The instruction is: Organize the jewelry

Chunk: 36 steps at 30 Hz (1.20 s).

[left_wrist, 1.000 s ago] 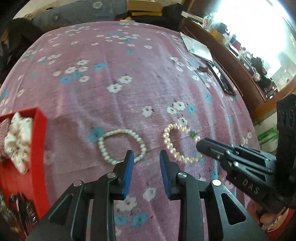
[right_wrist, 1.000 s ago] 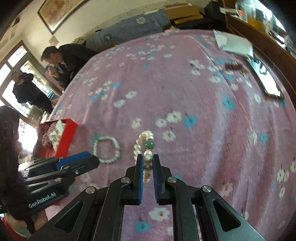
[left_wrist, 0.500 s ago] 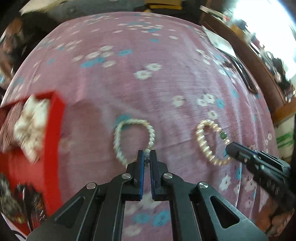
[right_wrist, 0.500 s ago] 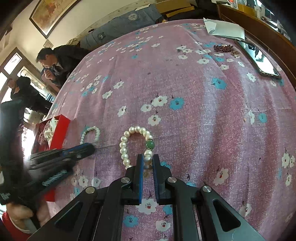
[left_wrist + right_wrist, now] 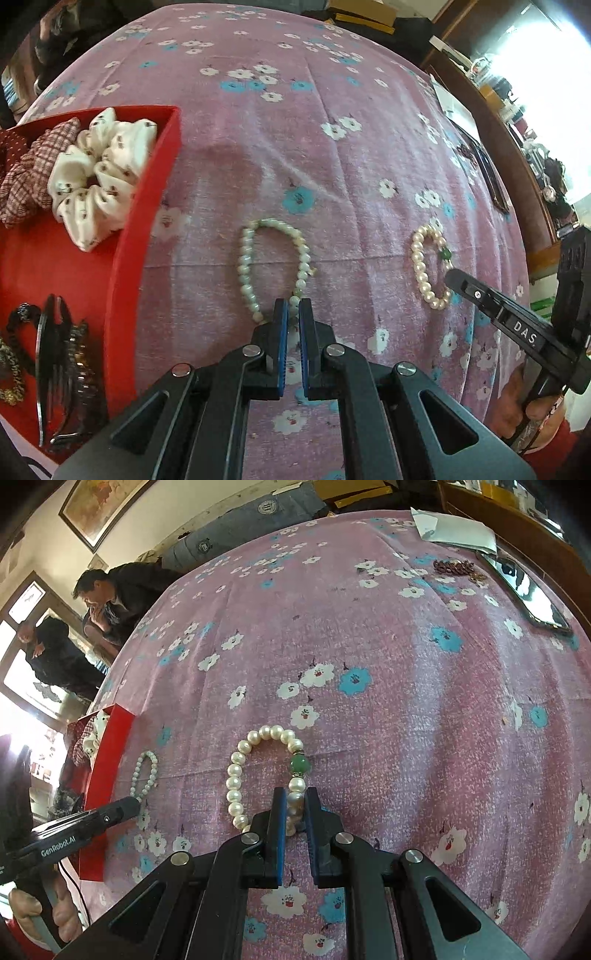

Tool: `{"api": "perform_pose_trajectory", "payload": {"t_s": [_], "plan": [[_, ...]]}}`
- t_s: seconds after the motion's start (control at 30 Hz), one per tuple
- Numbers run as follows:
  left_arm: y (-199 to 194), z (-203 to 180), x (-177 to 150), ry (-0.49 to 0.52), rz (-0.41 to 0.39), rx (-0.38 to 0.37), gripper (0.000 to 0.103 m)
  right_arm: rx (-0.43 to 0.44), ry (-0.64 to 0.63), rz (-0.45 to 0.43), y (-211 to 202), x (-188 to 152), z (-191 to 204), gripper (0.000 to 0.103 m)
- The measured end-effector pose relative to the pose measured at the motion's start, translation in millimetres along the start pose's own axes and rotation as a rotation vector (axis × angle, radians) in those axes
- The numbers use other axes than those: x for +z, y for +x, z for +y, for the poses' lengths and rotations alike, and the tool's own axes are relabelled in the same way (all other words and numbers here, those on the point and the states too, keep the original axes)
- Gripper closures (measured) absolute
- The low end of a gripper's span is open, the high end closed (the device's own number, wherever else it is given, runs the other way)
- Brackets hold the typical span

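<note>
Two bead bracelets lie on the pink flowered cloth. The pale green-white bracelet (image 5: 273,266) is pinched at its near end by my left gripper (image 5: 294,314), which is shut on it; it also shows small as the pale bracelet (image 5: 145,775) beside the box. The larger pearl bracelet with one green bead (image 5: 266,775) is held at its near right side by my right gripper (image 5: 295,805), shut on its pearls; in the left wrist view this pearl bracelet (image 5: 428,266) lies to the right under the right gripper's tip (image 5: 456,277). A red box (image 5: 147,206) stands at the left.
The red box holds a white scrunchie (image 5: 99,173), a checked scrunchie (image 5: 33,173) and dark hair clips (image 5: 62,373). A phone (image 5: 528,590), a dark beaded piece (image 5: 454,568) and papers (image 5: 454,530) lie far right. Two people (image 5: 110,598) stand beyond the far left edge.
My left gripper closed from open onto the pale bracelet and shifted toward the red box, which now fills more of its view. The right gripper stayed shut on the pearl bracelet.
</note>
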<state>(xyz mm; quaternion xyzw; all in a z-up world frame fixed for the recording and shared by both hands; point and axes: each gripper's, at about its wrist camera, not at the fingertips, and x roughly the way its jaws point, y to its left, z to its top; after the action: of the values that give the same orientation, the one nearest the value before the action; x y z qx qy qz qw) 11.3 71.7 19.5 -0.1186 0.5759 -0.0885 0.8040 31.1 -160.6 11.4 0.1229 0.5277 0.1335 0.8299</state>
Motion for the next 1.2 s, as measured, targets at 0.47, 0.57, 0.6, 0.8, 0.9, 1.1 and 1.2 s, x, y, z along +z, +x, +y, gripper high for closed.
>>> {"api": "perform_pose_trajectory", "payload": {"t_s": [0.47,0.57,0.6,0.8,0.9,1.1,1.2], "plan": [[-17,-14,1,0.007,-0.041,-0.017,0.099,-0.008,-0.052,-0.043,-8,10,18,0.093],[-35,-19,3,0.015,-0.069,-0.044,0.099,0.020,-0.052,-0.072,-25,13,24,0.093],[-39,-20,3,0.018,-0.077,-0.048,0.099,0.027,-0.054,-0.080,-28,14,28,0.093],[-66,-33,0,0.047,-0.115,-0.019,0.099,0.049,-0.083,-0.112,-47,14,49,0.093],[-73,-36,-3,0.063,-0.123,0.016,0.099,0.037,-0.107,-0.122,-54,8,59,0.093],[-79,-36,-14,0.088,-0.122,0.118,0.099,0.024,-0.117,-0.123,-60,0,66,0.093],[-82,-36,-18,0.110,-0.141,0.192,0.099,0.014,-0.123,-0.126,-63,-4,70,0.093]]}}
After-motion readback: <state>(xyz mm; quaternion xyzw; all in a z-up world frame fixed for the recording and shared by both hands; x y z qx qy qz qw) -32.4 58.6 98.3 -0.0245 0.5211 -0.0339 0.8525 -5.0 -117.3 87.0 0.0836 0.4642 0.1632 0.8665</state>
